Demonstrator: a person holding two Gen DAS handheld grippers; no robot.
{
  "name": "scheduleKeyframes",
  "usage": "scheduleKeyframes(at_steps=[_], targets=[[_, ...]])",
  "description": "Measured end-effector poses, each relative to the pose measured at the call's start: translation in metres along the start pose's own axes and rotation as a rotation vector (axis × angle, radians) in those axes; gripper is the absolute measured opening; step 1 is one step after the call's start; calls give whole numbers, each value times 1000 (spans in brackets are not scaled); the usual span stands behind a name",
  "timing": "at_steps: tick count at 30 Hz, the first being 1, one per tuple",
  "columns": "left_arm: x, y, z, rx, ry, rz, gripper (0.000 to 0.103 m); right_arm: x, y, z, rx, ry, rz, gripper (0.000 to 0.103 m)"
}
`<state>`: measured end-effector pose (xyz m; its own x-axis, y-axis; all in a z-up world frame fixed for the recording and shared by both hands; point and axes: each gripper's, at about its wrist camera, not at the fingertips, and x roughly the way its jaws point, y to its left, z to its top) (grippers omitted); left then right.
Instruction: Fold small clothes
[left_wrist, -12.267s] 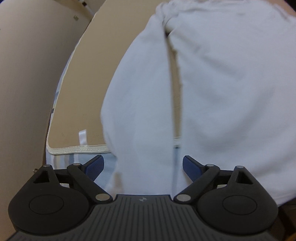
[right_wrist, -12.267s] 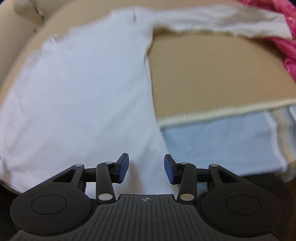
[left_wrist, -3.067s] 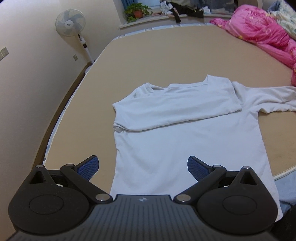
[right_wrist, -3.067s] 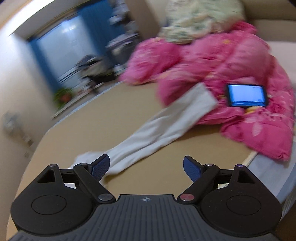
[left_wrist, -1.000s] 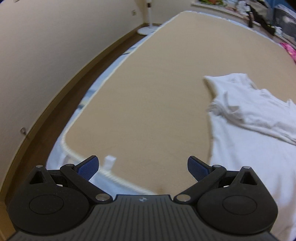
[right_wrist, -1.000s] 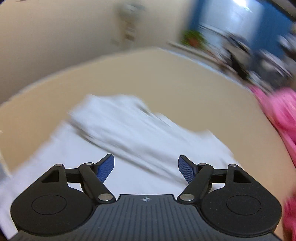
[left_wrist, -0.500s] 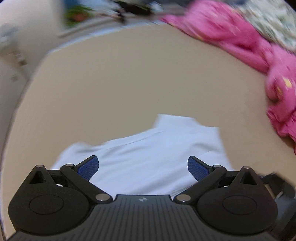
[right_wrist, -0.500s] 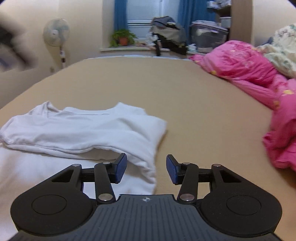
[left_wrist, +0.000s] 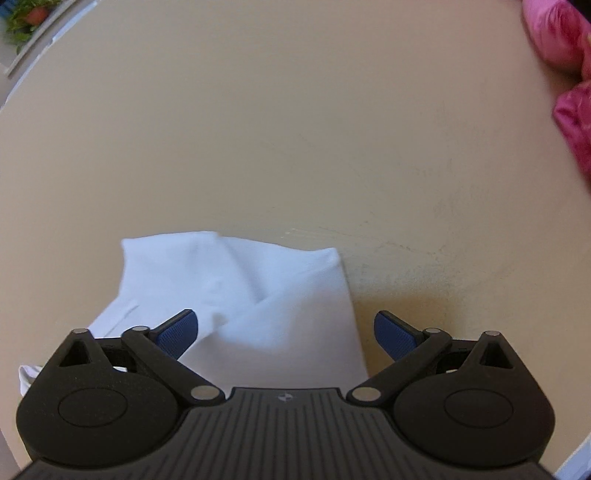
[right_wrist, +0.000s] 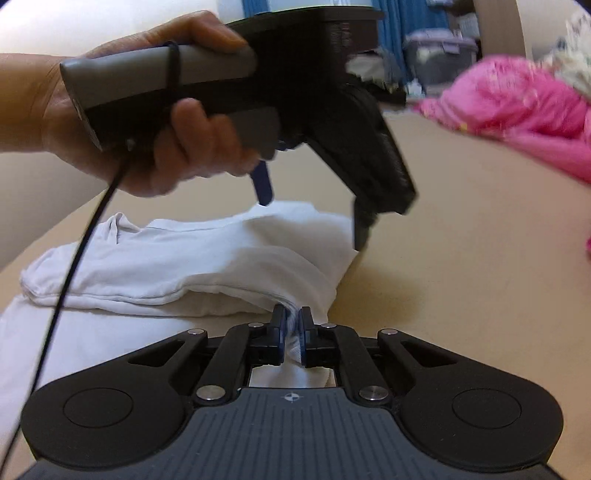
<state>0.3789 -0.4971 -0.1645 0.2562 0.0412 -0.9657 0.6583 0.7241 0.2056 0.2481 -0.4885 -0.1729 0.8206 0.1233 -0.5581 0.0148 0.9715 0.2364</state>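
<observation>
Tan flat bed surface (left_wrist: 295, 129) fills both views. Blue curtains (right_wrist: 391, 40) and a grey lidded storage bin (right_wrist: 439, 55) sit at the far end of the room in the right wrist view; bin contents can't be made out. Potted green plant (left_wrist: 22, 14) at far left on a sill in the left wrist view. Crumpled pink quilt (right_wrist: 517, 107) along the far right of the bed.

White long-sleeved cotton shirt (right_wrist: 177, 258) lies on the bed, near-left in the right wrist view, with a sleeve folded across the chest and layers stacked at its right edge.

Right gripper (right_wrist: 291, 328): blue-padded fingers together, clamped on a bunched bit of the shirt's right edge; fabric visibly pinched between the pads.

Left gripper (left_wrist: 286, 328): fingers wide apart, nothing between them gripped. It hangs above the shirt's far right corner; left pad (left_wrist: 177, 332) is over the cloth, right pad over bare bed just beside the shirt edge. Contact with cloth: can't tell. In the right wrist view the same tool points down at the shirt, held by the person's left hand (right_wrist: 155, 122), black cable (right_wrist: 74, 266) trailing down from the handle.
</observation>
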Motion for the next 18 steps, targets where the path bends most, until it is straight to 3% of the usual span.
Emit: scheduleKeyframes(at_steps=[1, 2, 3, 4, 7, 11, 15, 17, 18], targets=[[2, -2, -1, -2, 4, 4, 51, 1, 0, 0, -2, 8, 1, 7], [4, -4, -2, 1, 13, 10, 26, 2, 1, 0, -19, 11, 1, 7], [4, -3, -3, -7, 14, -2, 8, 1, 2, 0, -37, 13, -3, 6], [1, -3, -4, -20, -8, 1, 5, 0, 3, 1, -48, 14, -7, 6], [-17, 5, -6, -33, -103, 49, 5, -1, -1, 2, -26, 20, -16, 5], [-21, 34, 0, -143, -124, 19, 5, -5, 1, 3, -116, 62, 11, 4], [-10, 39, 8, -192, -197, 89, 7, -7, 2, -5, -181, 193, 59, 1], [-8, 52, 6, -243, -193, 53, 32, -7, 3, -4, -192, 182, 47, 2], [-9, 60, 4, -268, -177, 14, 61, -9, 1, -1, -181, 179, 48, 3]])
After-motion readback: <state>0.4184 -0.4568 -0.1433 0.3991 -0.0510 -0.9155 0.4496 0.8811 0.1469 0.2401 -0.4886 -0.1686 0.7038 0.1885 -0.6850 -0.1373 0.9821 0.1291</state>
